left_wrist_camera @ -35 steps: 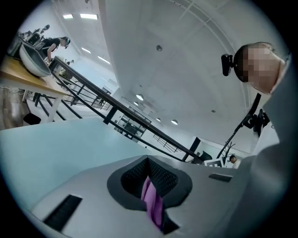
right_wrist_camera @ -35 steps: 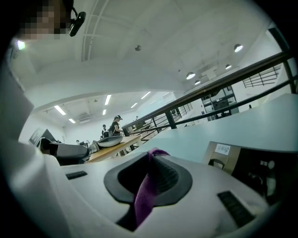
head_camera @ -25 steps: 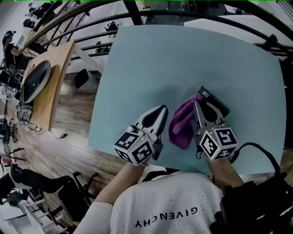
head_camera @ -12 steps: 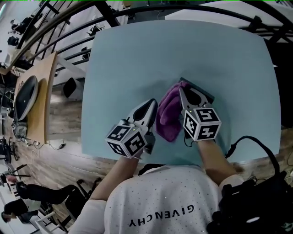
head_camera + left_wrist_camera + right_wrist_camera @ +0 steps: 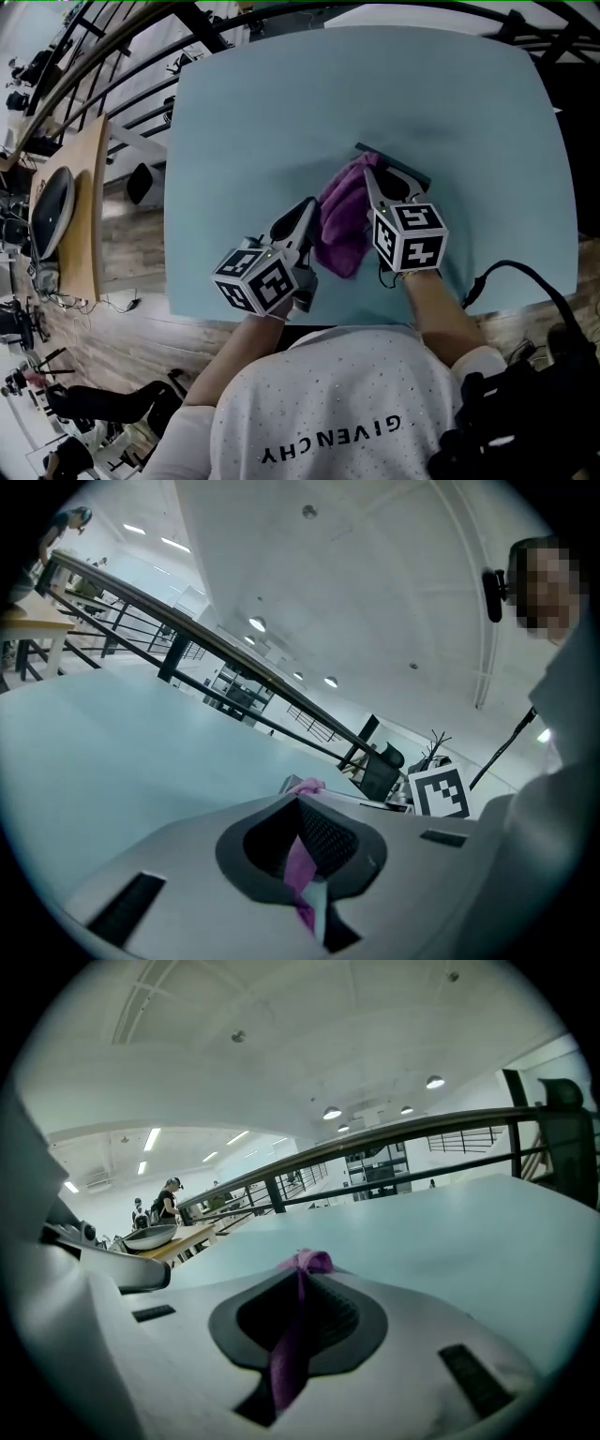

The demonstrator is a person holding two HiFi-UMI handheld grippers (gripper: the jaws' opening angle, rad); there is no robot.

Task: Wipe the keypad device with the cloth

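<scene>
Right tool (image 5: 367,172) clamps cloth (image 5: 342,225) — keypad device (image 5: 405,168) mostly hidden; left tool (image 5: 308,206) closed.

Past the purple cloth (image 5: 342,220), only a dark strip of the keypad device (image 5: 403,169) shows along its far edge. The rest lies under the cloth and the right gripper (image 5: 368,174), so no keys can be made out. In the right gripper view, the jaws block the device entirely.
</scene>
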